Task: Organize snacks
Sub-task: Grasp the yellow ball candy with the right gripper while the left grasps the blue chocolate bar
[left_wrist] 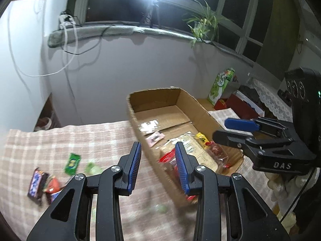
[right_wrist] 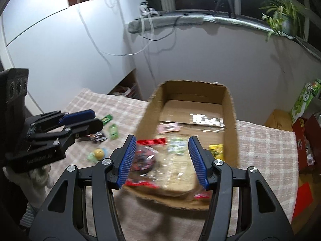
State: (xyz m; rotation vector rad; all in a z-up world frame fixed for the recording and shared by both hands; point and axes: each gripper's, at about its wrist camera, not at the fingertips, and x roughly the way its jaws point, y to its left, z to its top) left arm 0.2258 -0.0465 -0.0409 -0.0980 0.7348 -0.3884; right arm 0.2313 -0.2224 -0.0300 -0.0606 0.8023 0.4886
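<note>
Currently positioned above the open brown cardboard box [right_wrist: 229,108] on the beige checked tablecloth [left_wrist: 60,140]. Left gripper [left_wrist: 158,166]: blue ribbed pads parted, nothing between them. Right gripper [right_wrist: 163,160]: pads spread wider, likewise empty, hanging over the near end of the box.

Already inside the box: a red wrapped packet [right_wrist: 144,158], a clear crinkly bag [right_wrist: 176,172], a yellow sachet [right_wrist: 216,150], a pink flat packet [right_wrist: 168,128] and a silvery foil pack [right_wrist: 206,118].

Remaining loose on the cloth, left of the box: a green wrapped snack [left_wrist: 72,163], a dark blue-and-white bar [left_wrist: 37,183] touching a red-orange packet [left_wrist: 52,185], and a pale green candy [left_wrist: 93,168]. Also a small yellow round sweet [right_wrist: 98,153] in the right wrist view.

Step in hand, judged: return to the loose pile for the next pick. Recommended procedure:
- Select the outermost item, the green wrapped snack, lying apart from its neighbours.
- Approach steeply from above, pads straddling the short width of the wrapper.
- Close only after both pads reach cloth level, avoiding a pinch of the tablecloth itself.
- Separate the touching bar and packet before gripping either.
- Keep the right gripper clear of the box wall while the left travels.

Risk: thin wrappers sliding out of a shallow pinch.
</note>
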